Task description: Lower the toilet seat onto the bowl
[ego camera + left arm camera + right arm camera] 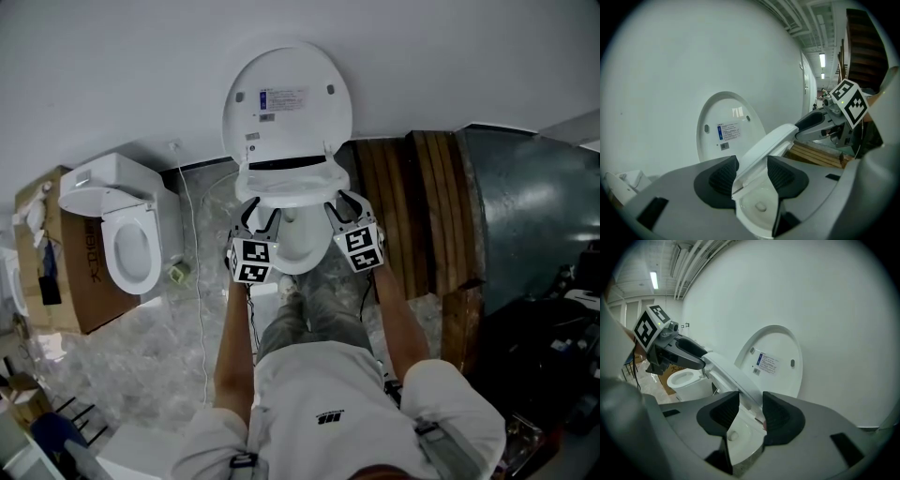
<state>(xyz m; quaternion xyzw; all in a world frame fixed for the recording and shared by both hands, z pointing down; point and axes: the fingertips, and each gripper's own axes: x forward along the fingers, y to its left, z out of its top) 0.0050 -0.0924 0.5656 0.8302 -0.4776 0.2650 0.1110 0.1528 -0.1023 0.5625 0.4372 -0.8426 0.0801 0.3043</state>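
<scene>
While the white wall (112,66) rises behind the bowl (300,253) and a stack of dark wooden planks (412,197) stands to the right of the bowl, a person faces the bowl with a gripper in each hand. A second toilet (131,244), by a cardboard box (80,281), sits well to the left of the bowl. The lid (286,98) stands upright above the back of the bowl, flat to the wall. The toilet seat (291,180) hangs part-way down, tilted above the bowl and apart from its rim. The left gripper (260,217) has its jaws part-way closed on the seat's rim at the left of the bowl, the pads pressing the white edge between them. The right gripper (344,208) clamps the opposite rim at the right of the bowl in the same fashion. The lowering itself appears to be the step in hand, and roughly midway. The next move calls for both grippers to sink together at an even pace, following the arc of the hinge at the back of the bowl, until the seat lies flat on the bowl. Only then should the jaws let go, lest the seat drop and bang.
</scene>
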